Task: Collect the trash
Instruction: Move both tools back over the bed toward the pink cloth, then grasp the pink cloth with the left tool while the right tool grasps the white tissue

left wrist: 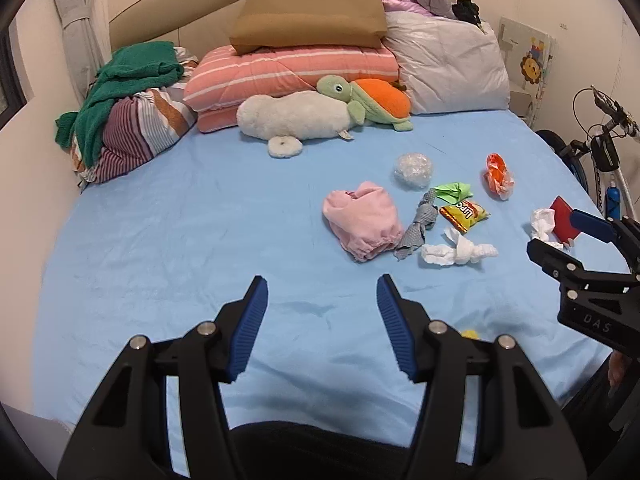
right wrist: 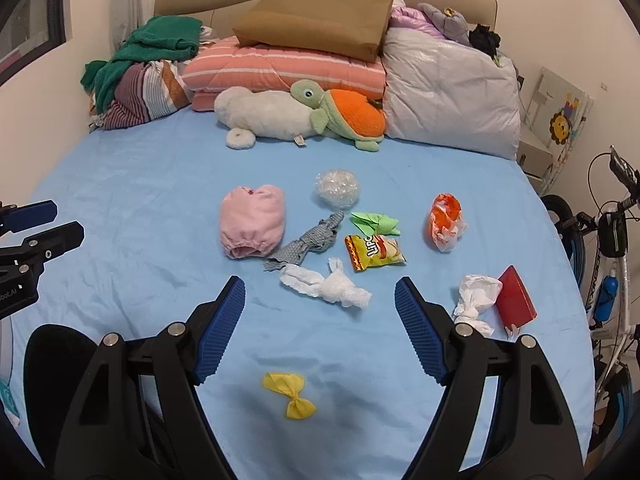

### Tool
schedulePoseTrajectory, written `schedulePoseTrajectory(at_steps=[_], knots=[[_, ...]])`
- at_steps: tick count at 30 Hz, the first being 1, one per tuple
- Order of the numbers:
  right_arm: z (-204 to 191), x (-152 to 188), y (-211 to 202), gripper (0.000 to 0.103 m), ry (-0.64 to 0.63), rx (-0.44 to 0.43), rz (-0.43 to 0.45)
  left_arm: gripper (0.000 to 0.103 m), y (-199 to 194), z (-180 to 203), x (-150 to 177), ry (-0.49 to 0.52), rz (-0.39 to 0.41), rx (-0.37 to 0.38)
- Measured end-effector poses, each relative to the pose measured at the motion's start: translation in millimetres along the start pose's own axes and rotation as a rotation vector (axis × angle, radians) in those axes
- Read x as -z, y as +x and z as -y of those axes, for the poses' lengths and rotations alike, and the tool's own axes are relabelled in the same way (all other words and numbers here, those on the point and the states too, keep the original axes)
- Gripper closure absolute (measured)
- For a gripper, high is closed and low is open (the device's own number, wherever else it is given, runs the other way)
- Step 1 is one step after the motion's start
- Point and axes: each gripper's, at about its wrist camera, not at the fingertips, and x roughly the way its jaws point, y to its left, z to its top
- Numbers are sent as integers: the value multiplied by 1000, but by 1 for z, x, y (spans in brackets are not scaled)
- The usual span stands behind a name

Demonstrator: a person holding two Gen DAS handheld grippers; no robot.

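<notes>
Trash lies scattered on the blue bed sheet (right wrist: 120, 200): a white tissue wad (right wrist: 326, 286), a yellow chip bag (right wrist: 374, 252), a green paper scrap (right wrist: 374, 222), a grey crumpled wrapper (right wrist: 310, 242), a clear plastic ball (right wrist: 337, 189), an orange-white wrapper (right wrist: 446, 220), a second white tissue (right wrist: 478, 294) and a yellow bow-shaped wrapper (right wrist: 290, 394). My right gripper (right wrist: 320, 288) is open and empty, just short of the tissue wad. My left gripper (left wrist: 320, 288) is open and empty over bare sheet, left of the trash; the tissue wad (left wrist: 460, 254) lies to its right.
A pink garment (right wrist: 253, 226) lies by the trash. A red box (right wrist: 516, 298) sits at the right edge. Plush toys (right wrist: 272, 114), folded bedding (right wrist: 288, 66), a brown bag (right wrist: 316, 20) and clothes (right wrist: 140, 76) line the headboard. A bicycle (right wrist: 608, 232) stands at the right.
</notes>
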Motion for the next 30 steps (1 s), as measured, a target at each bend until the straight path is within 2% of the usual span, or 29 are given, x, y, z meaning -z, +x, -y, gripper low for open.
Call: schedulePoseTrajectory(at_steps=[11, 22, 24, 25, 26, 27, 28, 30], knots=[[18, 0, 93, 29, 57, 20, -111, 45, 101, 33, -18, 49, -113, 71], [24, 10, 176, 29, 84, 15, -230, 46, 196, 43, -25, 91, -205, 81], [25, 14, 187, 29, 92, 4, -258, 53, 210, 45, -25, 105, -214, 72], [25, 16, 191, 32, 94, -2, -269, 67, 216, 45, -25, 109, -221, 73], [24, 17, 195, 42, 93, -10, -281, 77, 221, 46, -25, 108, -234, 80], [22, 19, 200, 56, 88, -19, -296, 80, 226, 46, -26, 105, -238, 86], [20, 20, 203, 63, 82, -33, -307, 86, 228, 46, -26, 104, -233, 84], [17, 21, 203, 68, 67, -43, -303, 90, 229, 48, -26, 112, -223, 83]])
